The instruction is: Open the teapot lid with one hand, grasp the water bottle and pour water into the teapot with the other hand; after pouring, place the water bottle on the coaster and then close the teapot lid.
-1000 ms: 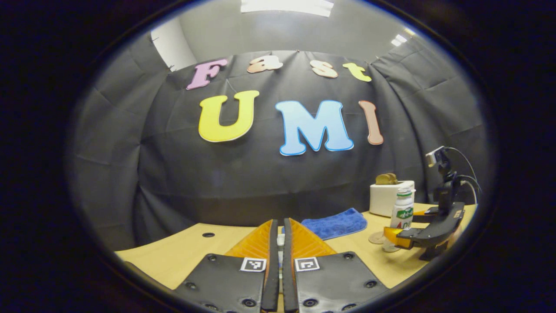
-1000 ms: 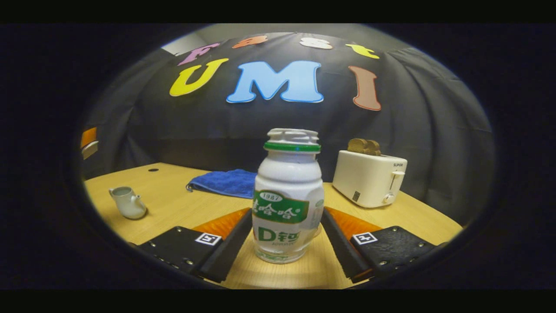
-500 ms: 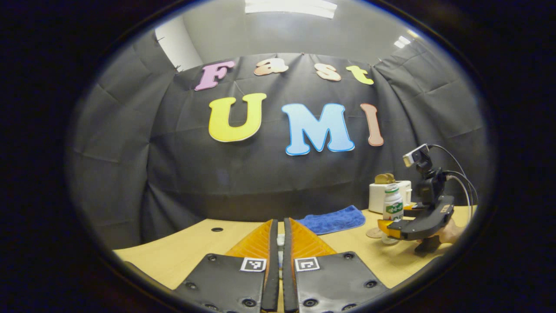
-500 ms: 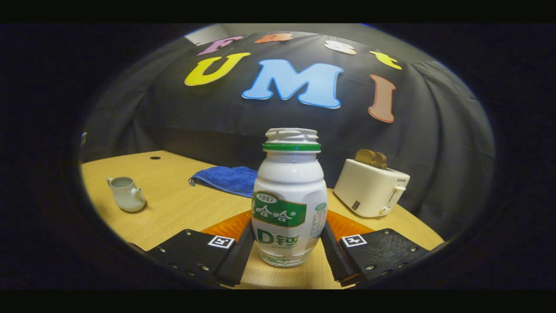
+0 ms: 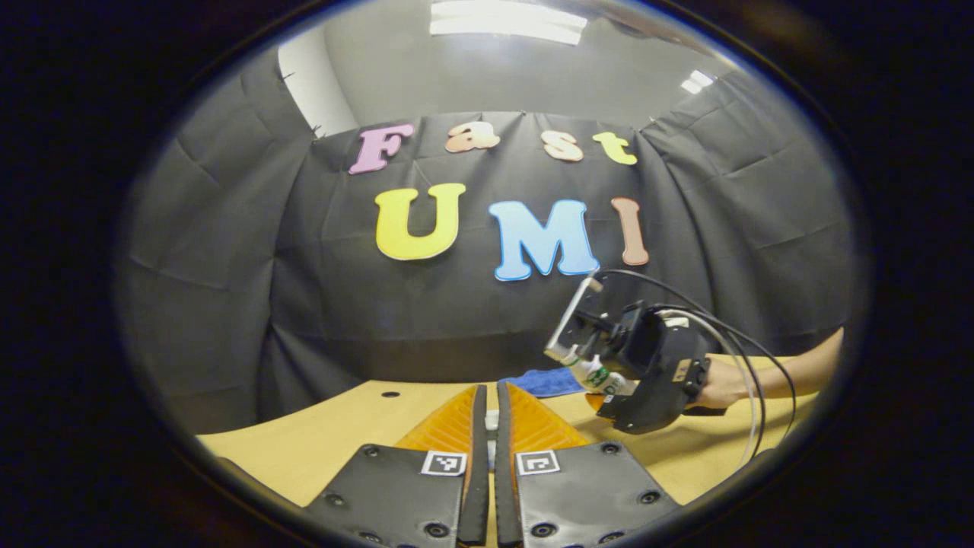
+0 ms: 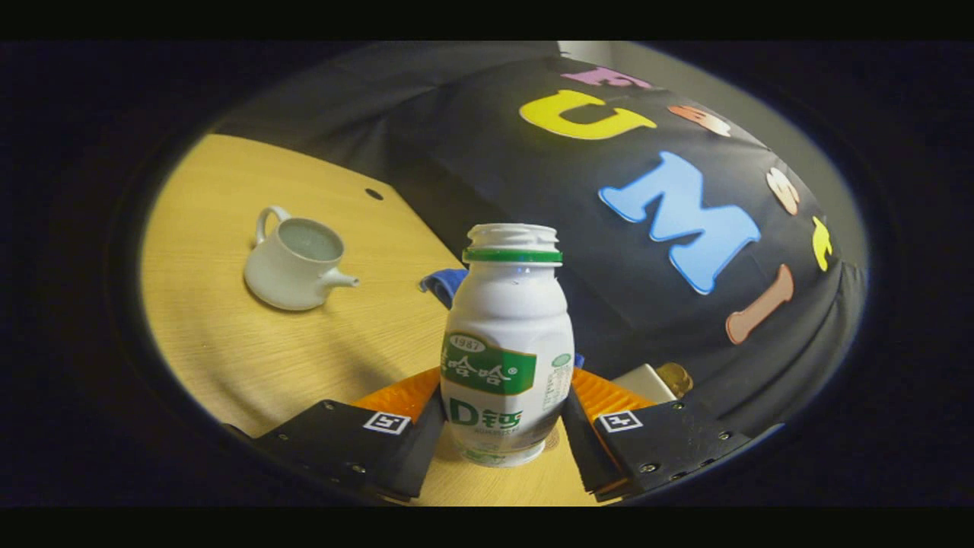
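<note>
Right gripper view: my right tongs pinch the bottle, tilted toward the open teapot on the worktop. Left tongs look pressed together. I should centre its mouth over the opening before tipping further.

The right tool clamps the water bottle between its two fingers, one pressing on each side of the lower body. The bottle's mouth is uncapped. Ahead and to the left of the tool, the teapot stands on the tabletop with no lid on it. A blue cloth peeks out behind the bottle, and a white toaster shows just right of it.
</note>
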Demonstrator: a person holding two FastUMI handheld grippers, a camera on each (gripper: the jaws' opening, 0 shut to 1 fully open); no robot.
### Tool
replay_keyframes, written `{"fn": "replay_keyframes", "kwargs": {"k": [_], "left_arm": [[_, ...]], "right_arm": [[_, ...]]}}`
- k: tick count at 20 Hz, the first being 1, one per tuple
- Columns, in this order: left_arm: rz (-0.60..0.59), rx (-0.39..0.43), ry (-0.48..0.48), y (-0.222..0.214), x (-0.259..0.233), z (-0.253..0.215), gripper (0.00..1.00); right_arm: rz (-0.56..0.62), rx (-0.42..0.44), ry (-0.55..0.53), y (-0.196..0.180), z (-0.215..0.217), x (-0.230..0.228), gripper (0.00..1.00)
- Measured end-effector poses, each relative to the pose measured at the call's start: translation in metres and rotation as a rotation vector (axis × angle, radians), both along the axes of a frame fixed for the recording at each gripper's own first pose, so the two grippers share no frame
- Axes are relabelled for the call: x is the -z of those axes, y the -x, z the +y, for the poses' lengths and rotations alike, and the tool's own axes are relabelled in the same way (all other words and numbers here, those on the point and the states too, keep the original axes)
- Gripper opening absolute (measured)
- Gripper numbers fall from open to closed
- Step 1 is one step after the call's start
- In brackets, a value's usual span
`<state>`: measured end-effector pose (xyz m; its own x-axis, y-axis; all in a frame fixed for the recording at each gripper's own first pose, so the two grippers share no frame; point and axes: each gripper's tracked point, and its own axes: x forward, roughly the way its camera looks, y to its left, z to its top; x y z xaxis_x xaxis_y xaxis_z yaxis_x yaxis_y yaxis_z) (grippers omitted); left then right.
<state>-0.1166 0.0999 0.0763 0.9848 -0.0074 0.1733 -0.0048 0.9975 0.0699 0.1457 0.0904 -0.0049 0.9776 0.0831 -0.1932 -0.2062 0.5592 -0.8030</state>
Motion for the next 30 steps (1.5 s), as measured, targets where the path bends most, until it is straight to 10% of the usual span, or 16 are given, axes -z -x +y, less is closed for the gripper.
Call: {"fn": "replay_keyframes", "kwargs": {"k": [30], "left_arm": [[0.118,0.008,0.038,0.01,0.057,0.012,0.1]], "right_arm": [[-0.093,-0.176,0.689,-0.021,0.05,0.0,0.75]]}}
